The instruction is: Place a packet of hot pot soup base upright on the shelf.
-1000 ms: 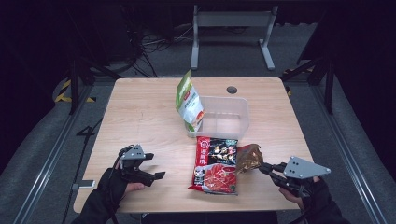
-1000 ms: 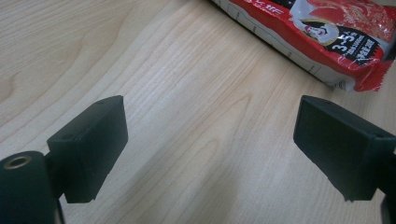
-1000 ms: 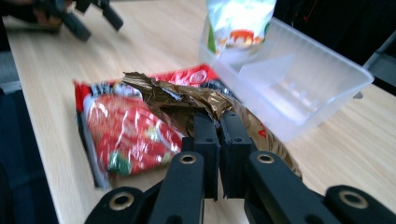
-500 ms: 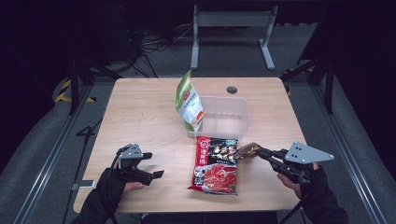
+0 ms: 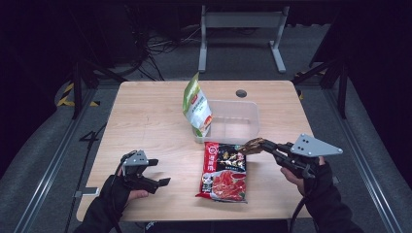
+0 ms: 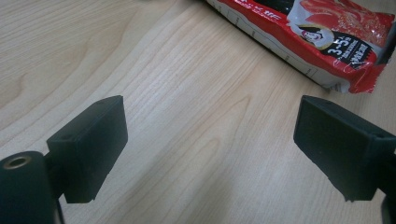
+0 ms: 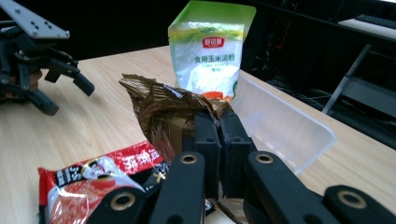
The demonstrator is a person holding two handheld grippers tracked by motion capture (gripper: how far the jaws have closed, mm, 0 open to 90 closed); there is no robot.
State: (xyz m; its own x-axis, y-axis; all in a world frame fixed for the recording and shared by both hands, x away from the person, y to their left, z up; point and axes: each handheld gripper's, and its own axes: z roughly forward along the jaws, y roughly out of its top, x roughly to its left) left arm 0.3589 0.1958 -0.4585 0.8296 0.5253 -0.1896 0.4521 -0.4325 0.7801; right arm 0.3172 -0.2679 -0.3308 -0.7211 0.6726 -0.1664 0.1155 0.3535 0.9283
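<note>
The brown foil packet [image 7: 168,114] is crumpled, so its print cannot be made out; its lower part is hidden behind the right gripper [image 7: 219,122], whose jaws are pressed together on it. In the high view the packet [image 5: 253,145] hangs in the air above the top right corner of the red noodle bag [image 5: 224,171], just before the near wall of the clear plastic tub [image 5: 241,133], with its long axis running roughly level toward the desk's left edge.

The red bag lies flat near the middle of the desk's near edge, its long side running from near to far; the left gripper view cuts off most of it, leaving "3-5" readable on a black patch. The green and white pouch [image 7: 210,56] stands upright at the tub's left wall, with a red logo and Chinese characters too small to read for certain.

The left gripper [image 5: 160,177] rests by the near left corner of the desk [image 5: 145,121], jaws wide apart around bare wood.
</note>
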